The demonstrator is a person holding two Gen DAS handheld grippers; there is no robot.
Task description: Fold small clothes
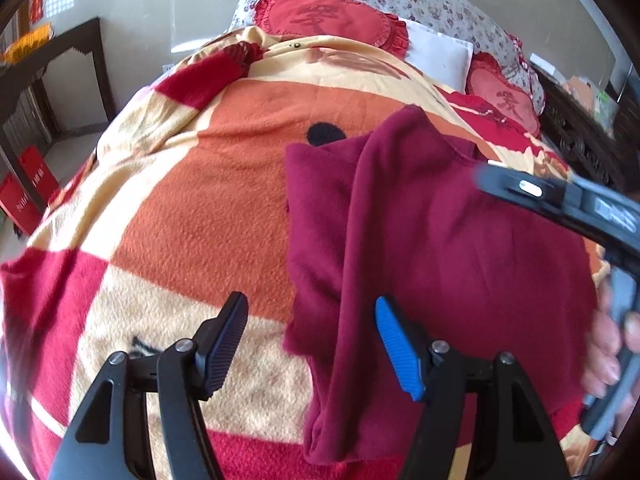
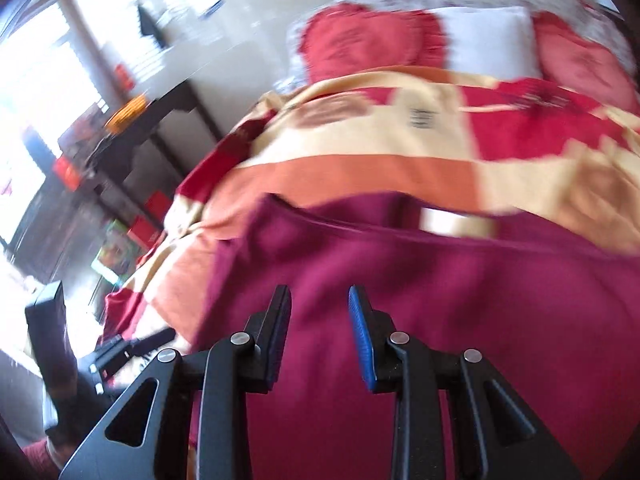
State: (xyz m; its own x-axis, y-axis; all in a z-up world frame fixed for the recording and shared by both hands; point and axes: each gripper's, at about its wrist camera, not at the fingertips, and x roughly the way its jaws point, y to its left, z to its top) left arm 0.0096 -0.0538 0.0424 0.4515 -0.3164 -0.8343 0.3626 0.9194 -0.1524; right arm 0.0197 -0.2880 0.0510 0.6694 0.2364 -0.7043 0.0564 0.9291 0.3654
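Note:
A maroon fleece garment (image 1: 432,248) lies on the checked blanket (image 1: 200,208), with its left part folded over in a long flap. My left gripper (image 1: 310,344) is open and empty, just above the garment's left edge. The right gripper's black body (image 1: 568,204) shows at the right in the left wrist view, held by a hand. In the right wrist view the right gripper (image 2: 320,332) is open and empty above the maroon garment (image 2: 440,300). This view is blurred.
The bed carries red heart cushions (image 1: 332,16), a white pillow (image 1: 436,56) and a floral quilt (image 1: 420,0) at its head. A dark wooden table (image 1: 52,68) stands to the left, with red boxes (image 1: 28,192) on the floor.

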